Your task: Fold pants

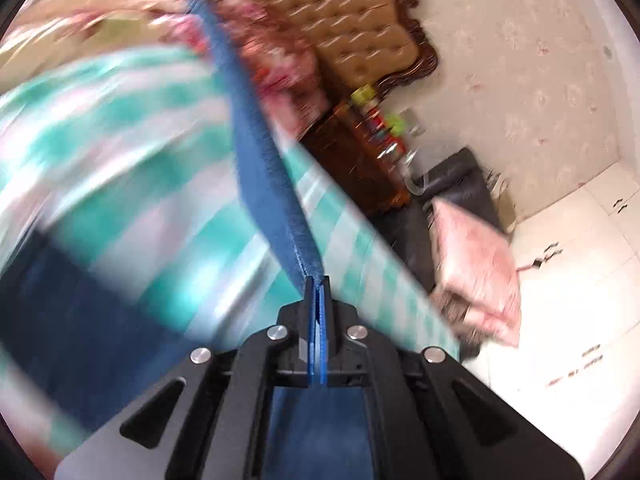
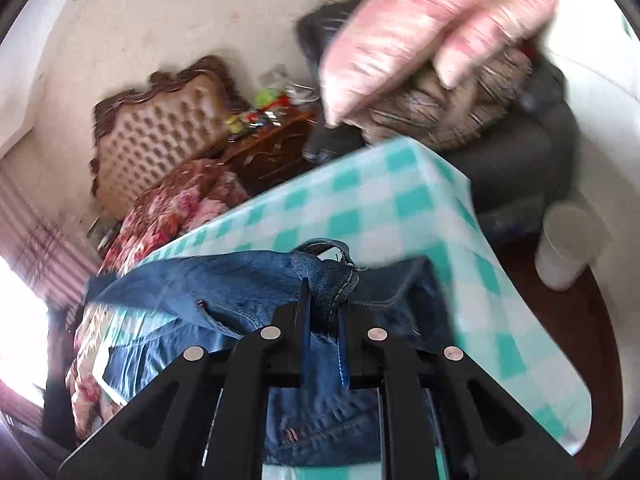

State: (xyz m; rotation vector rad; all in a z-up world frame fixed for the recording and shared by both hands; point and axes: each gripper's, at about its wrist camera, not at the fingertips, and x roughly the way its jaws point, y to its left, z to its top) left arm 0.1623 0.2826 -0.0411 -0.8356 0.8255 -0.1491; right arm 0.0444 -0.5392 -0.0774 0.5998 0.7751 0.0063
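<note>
Your jeans (image 2: 256, 280) sit bunched on the tabletop (image 2: 380, 204), straight ahead of and under your right jaws, with a belt loop standing up just past the tips. Your right gripper (image 2: 324, 300) has its jaws clamped on a thick fold of denim at the seam, and the cloth hangs down between them. In the left view, a taut edge of the jeans (image 1: 264, 168) runs up and away from the jaws in a narrow band. Your left gripper (image 1: 318, 284) has its jaws pressed together on the end of that band, and more dark denim lies below and to the left of them.

The checked cloth on the tabletop (image 1: 120, 128) spreads to the left of your left jaws and beyond both sides of your right ones. Beyond the tabletop's far edge, a pink cushion (image 2: 404, 40) rests on a brown one (image 2: 436, 116), on a dark chair (image 2: 516, 160). A tufted headboard (image 2: 160, 136) stands ahead-left of your right jaws, with a floral quilt (image 2: 180, 204) below it. A white cup (image 2: 564, 248) stands to the right. Both views are motion-blurred.
</note>
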